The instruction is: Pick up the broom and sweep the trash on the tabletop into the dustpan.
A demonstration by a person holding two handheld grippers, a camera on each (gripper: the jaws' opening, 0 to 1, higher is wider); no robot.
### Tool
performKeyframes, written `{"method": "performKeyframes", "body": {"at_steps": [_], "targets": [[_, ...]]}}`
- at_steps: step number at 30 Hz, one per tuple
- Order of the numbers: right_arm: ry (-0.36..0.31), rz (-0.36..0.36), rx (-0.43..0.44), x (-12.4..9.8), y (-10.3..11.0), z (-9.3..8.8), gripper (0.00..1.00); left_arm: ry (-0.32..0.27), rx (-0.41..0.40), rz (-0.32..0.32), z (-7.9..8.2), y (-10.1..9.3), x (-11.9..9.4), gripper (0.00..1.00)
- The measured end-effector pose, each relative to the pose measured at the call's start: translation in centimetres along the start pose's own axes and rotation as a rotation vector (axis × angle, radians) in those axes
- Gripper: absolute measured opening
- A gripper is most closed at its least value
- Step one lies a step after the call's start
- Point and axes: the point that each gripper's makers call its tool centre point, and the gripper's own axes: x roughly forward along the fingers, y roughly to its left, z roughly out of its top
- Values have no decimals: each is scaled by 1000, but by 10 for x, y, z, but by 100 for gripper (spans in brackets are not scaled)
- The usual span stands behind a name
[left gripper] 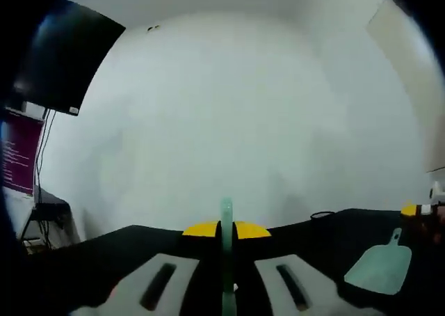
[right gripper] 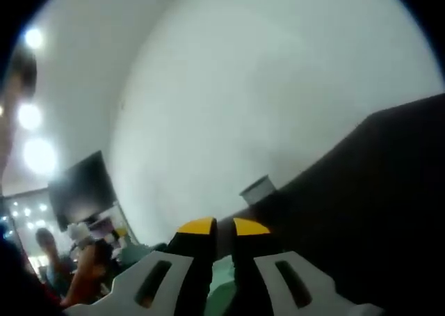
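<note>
The left claw (left gripper: 227, 234) is clamped on the broom (left gripper: 227, 260) handle, with the dustpan (left gripper: 381, 266) lying to its right on the black table (left gripper: 327, 246). The right claw (right gripper: 216, 227) is nearly closed; holding anything, I cannot tell. Sweeping looks undone.

In the left gripper view we see our left hand-held gripper (left gripper: 227, 230) rising from the bottom edge, its two pale jaws with dark slots and yellow tips drawn nearly together. A slim pale-green handle (left gripper: 227, 260) stands upright between them, clamped at the tips. In the right gripper view our right hand-held gripper (right gripper: 216, 227) also points forward, tilted against the room. Its yellow-tipped jaws stand almost closed with a narrow dark slit between them. Something pale green shows low between the jaws; we cannot tell whether it is gripped.
</note>
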Motion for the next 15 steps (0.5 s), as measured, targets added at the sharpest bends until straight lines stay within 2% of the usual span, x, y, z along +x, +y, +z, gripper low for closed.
{"method": "performKeyframes", "body": {"at_steps": [2, 3, 4, 5, 8, 10, 11, 15], "targets": [[0, 1, 1, 0, 0, 0, 11, 19, 8, -1, -7, 5, -4, 4], [-1, 2, 2, 0, 1, 0, 11, -3, 1, -15, -5, 6, -7, 4], [0, 3, 1, -1, 1, 0, 11, 25, -9, -16, -8, 9, -11, 4], [0, 4, 1, -1, 2, 0, 11, 15, -12, -22, -4, 12, -17, 4], [2, 5, 0, 0, 3, -1, 11, 82, 9, -43, -4, 19, -27, 4], [0, 6, 0, 0, 3, -1, 11, 133, -40, -84, -6, 19, -33, 4], [-1, 6, 0, -1, 3, -1, 11, 150, -32, -94, -6, 20, -34, 4], [-2, 5, 1, 0, 3, -1, 11, 166, -12, -111, -2, 23, -36, 4]]}}
